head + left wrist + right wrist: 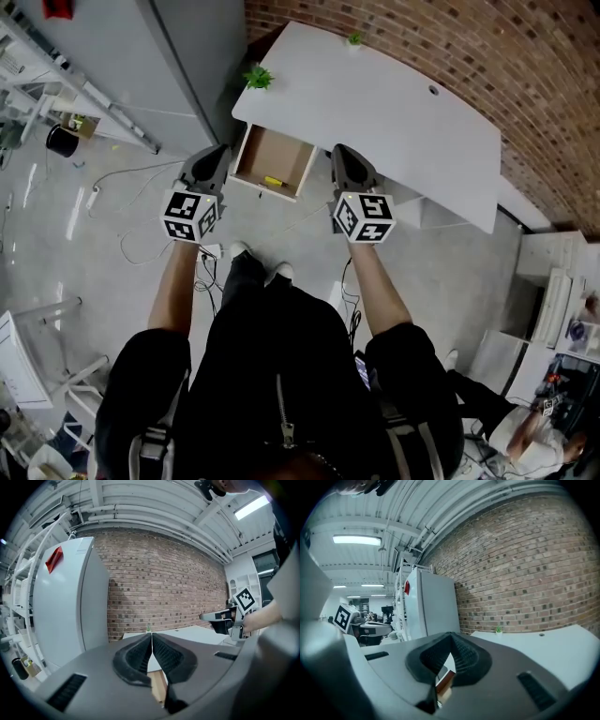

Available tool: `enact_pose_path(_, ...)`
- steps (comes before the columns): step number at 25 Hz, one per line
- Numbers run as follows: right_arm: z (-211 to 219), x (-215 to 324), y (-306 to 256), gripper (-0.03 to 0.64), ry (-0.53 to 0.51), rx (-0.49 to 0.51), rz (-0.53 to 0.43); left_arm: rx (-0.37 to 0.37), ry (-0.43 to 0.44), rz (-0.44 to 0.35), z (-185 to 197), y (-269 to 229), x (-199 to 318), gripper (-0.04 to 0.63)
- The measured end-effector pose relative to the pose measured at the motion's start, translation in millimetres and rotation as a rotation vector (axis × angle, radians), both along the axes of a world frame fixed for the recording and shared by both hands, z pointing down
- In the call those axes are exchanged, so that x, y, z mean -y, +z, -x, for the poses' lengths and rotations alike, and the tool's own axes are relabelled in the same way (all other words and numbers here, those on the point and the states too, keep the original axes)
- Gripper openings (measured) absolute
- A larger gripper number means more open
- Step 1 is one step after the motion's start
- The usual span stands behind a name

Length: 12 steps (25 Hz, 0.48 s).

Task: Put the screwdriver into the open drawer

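Observation:
A small yellow-handled screwdriver (273, 181) lies inside the open wooden drawer (255, 152), near its front wall, in the head view. My left gripper (213, 161) hovers at the drawer's left side, jaws shut and empty. On the drawer's right side my right gripper (344, 162) hangs with its jaws also shut and empty. In the left gripper view the closed left gripper (152, 641) points level at the brick wall, and the right gripper (209, 617) shows at the right edge. The closed right gripper (449, 641) likewise faces the wall, with the drawer's wooden edge (446, 682) showing below it.
The drawer hangs out of a white desk (394, 122) that carries two small green plants (258, 78). A tall white cabinet (65, 606) stands left of the desk. Cables (131, 248) lie on the grey floor, shelving (66, 84) stands far left, and a seated person (534, 427) is at the lower right.

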State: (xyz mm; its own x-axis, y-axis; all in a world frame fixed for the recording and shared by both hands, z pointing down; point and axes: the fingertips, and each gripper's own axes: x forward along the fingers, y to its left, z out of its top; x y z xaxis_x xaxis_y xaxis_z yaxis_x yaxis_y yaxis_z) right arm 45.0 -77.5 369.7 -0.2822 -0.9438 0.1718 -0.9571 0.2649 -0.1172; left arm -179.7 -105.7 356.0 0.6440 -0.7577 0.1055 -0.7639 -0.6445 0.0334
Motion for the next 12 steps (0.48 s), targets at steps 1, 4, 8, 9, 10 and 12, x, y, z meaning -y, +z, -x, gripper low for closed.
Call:
enact_pose_path(1, -1, 0, 1, 0.008, 0.000, 0.000, 0.002, 0.003, 0.001, 0.003, -1, 1, 0, 0.025)
enact_pose_path(4, -2, -2, 5, 0.008, 0.002, -0.001, 0.008, 0.009, 0.003, 0.009, -2, 5, -1, 0.025)
enact_pose_path(8, 0, -8, 15, 0.008, 0.002, -0.010, 0.024, 0.011, 0.000, 0.024, 1, 13, -6, 0.025)
enact_pose_path(9, 0, -8, 16, 0.008, 0.003, -0.011, 0.025, 0.011, 0.000, 0.024, 1, 14, -5, 0.025)
enact_pose_path(10, -1, -8, 16, 0.008, 0.004, -0.011, 0.025, 0.010, -0.001, 0.023, 0, 13, -5, 0.025)
enact_pose_path(12, -2, -8, 15, 0.008, 0.004, -0.016, 0.020, 0.007, -0.002, 0.018, -1, 12, -5, 0.025)
